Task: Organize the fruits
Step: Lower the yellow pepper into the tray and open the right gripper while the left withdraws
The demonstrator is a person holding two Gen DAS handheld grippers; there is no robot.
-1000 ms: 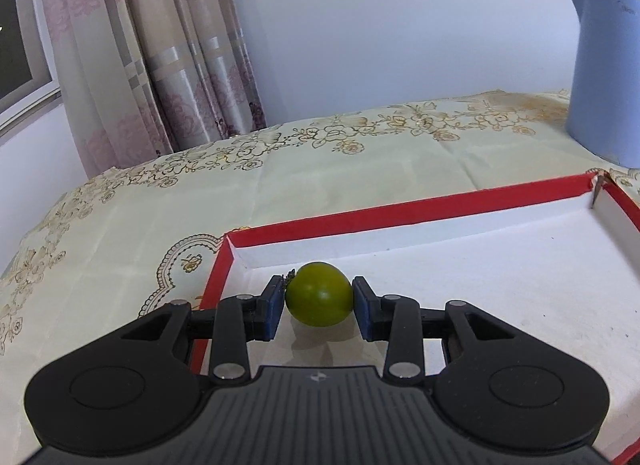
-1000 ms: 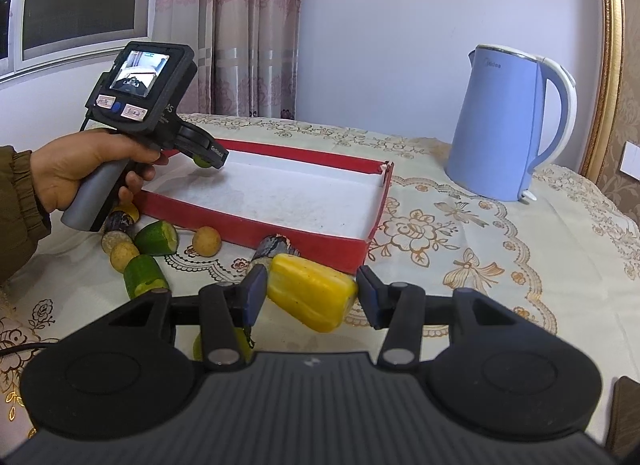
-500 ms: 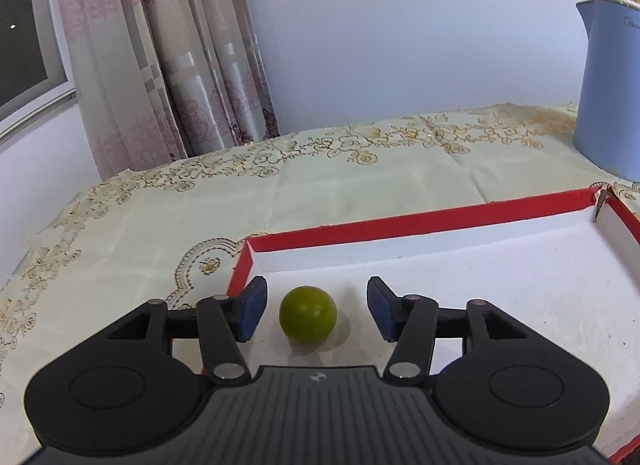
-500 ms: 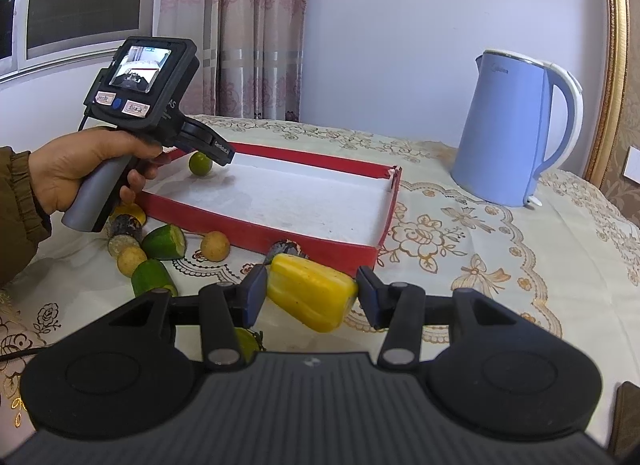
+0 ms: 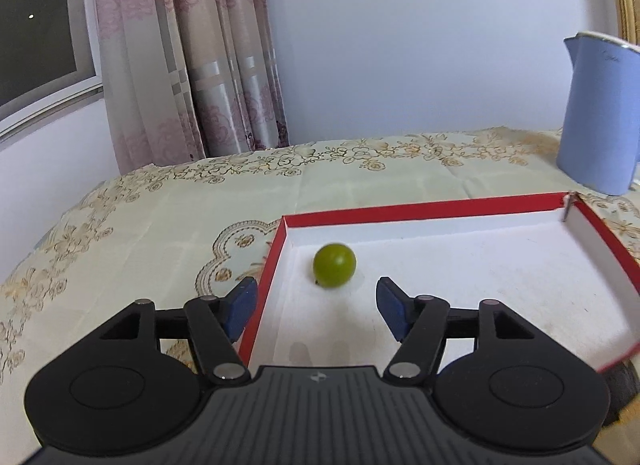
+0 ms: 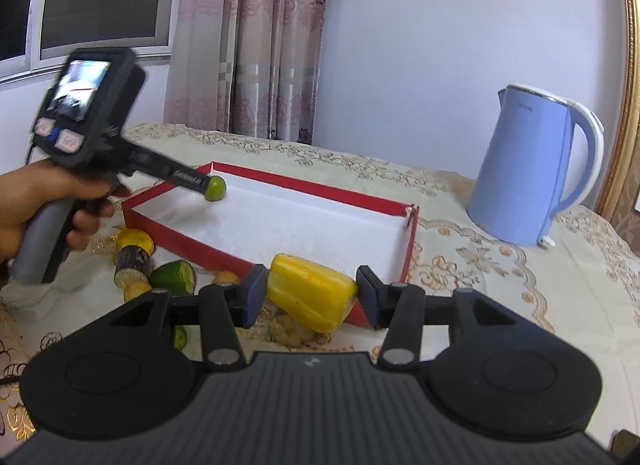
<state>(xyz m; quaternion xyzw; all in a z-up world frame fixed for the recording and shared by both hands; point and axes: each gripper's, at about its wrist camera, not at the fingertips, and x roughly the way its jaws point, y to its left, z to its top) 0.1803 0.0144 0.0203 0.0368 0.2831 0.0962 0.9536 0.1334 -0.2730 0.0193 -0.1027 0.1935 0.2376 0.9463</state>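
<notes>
A small green round fruit (image 5: 334,266) lies alone in the far left corner of the red tray (image 5: 420,208) with a white floor. My left gripper (image 5: 316,305) is drawn back from it, jaws opening, nothing between them. In the right wrist view the same green fruit (image 6: 216,187) rests in the red tray (image 6: 312,187), just past the left gripper's tip. My right gripper (image 6: 311,296) is shut on a yellow fruit piece (image 6: 311,291), held above the cloth just in front of the tray's near wall.
A blue electric kettle (image 6: 532,169) stands right of the tray. Several loose fruits lie left of the tray: a cut green piece (image 6: 174,277), a yellow fruit (image 6: 134,240), a dark stalk piece (image 6: 131,264). A hand (image 6: 40,201) holds the left gripper's handle. Curtains hang behind the table.
My left gripper let go of the green fruit, opened wider and pulled back and to the left; the fruit stays in the tray. My right gripper kept the yellow piece and shifted slightly.
</notes>
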